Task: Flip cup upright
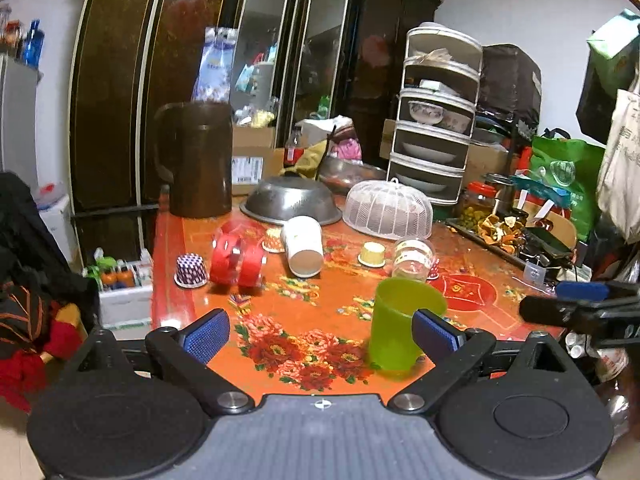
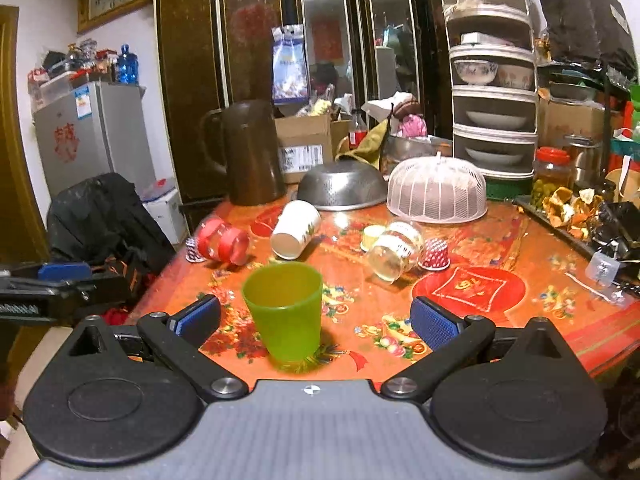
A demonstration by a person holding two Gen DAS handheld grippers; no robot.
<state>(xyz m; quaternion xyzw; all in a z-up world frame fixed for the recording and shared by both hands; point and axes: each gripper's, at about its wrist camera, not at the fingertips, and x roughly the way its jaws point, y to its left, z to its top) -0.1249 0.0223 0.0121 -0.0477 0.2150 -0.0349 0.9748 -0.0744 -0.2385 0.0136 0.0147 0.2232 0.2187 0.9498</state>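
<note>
A translucent green cup (image 1: 400, 326) stands upright on the floral red table (image 1: 320, 320), mouth up; it also shows in the right wrist view (image 2: 286, 312). My left gripper (image 1: 320, 334) is open and empty, its right finger pad (image 1: 434, 330) just in front of the cup. My right gripper (image 2: 316, 322) is open and empty, with the cup between its fingers nearer the left pad (image 2: 198, 316), not touching. A white paper cup (image 1: 303, 246) lies on its side further back, as do a red cup (image 1: 236, 258) and a clear cup (image 1: 412, 256).
A dark brown jug (image 1: 196, 160), an upturned metal bowl (image 1: 290, 202) and a white mesh food cover (image 1: 388, 210) stand at the back. Small capsules (image 1: 191, 270) lie among the cups. A cluttered tray (image 1: 504, 232) sits at the right edge. A tiered rack (image 1: 436, 112) stands behind.
</note>
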